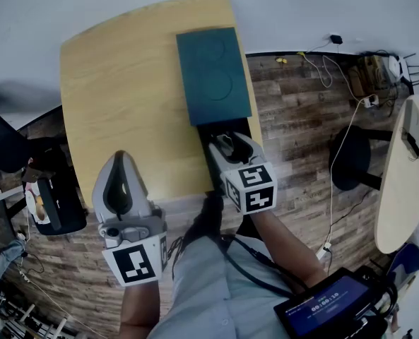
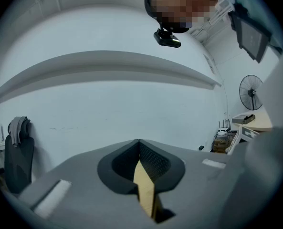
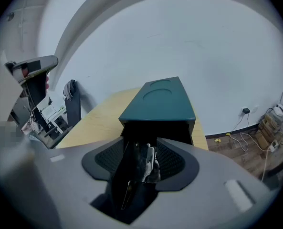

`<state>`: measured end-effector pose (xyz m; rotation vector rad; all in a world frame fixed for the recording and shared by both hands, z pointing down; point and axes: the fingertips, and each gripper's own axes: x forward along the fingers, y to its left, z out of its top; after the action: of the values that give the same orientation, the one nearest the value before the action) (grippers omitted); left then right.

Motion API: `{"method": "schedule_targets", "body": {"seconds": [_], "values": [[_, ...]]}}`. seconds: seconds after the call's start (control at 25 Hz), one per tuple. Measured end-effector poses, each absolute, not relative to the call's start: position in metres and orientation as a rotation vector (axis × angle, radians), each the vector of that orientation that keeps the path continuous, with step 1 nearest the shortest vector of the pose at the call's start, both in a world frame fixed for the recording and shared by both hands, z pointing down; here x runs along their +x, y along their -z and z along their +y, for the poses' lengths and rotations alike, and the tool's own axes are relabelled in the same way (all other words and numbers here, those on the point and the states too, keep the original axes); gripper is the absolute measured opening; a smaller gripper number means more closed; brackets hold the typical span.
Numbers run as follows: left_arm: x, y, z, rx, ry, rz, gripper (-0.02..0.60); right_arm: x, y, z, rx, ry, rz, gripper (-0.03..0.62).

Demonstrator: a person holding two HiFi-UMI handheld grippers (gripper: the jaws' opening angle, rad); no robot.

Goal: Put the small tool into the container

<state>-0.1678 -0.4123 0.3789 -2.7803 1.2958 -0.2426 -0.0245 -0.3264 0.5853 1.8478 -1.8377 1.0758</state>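
Jaws apart, the right gripper [image 3: 141, 142] is held at the dark green box container [image 3: 162, 99] at 12 o'clock so the small shiny tool [image 3: 149, 163] is freed inside; the left gripper [image 2: 139, 141] is closed.

Teal container [image 1: 214, 76] on wooden table [image 1: 124, 97]

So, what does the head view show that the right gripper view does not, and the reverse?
Only the head view: the left hand-held gripper, shut, and a tablet. Only the right gripper view: the tool between that gripper's open jaws, at the dark open end of the container. Both: the container, the table and the right hand-held gripper.
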Motion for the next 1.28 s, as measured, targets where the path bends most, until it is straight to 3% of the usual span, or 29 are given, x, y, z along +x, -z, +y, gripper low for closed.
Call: {"method": "schedule_targets", "body": {"seconds": [0.44, 0.8, 1.28], "values": [[-0.157, -0.365, -0.401, -2.778, 0.196, 1.273, 0.011, -0.014, -0.543, -0.327, 1.952, -1.012, -1.927, 0.219], [-0.129, -0.316, -0.361, -2.808, 0.039, 1.217, 0.011, -0.009, -0.434, -0.308, 2.043, -0.770, -2.112, 0.214], [-0.077, -0.217, -0.268, -2.740, -0.212, 1.102, 0.011, 0.020, -0.270, -0.228, 2.208, -0.138, -2.238, 0.002]]}}
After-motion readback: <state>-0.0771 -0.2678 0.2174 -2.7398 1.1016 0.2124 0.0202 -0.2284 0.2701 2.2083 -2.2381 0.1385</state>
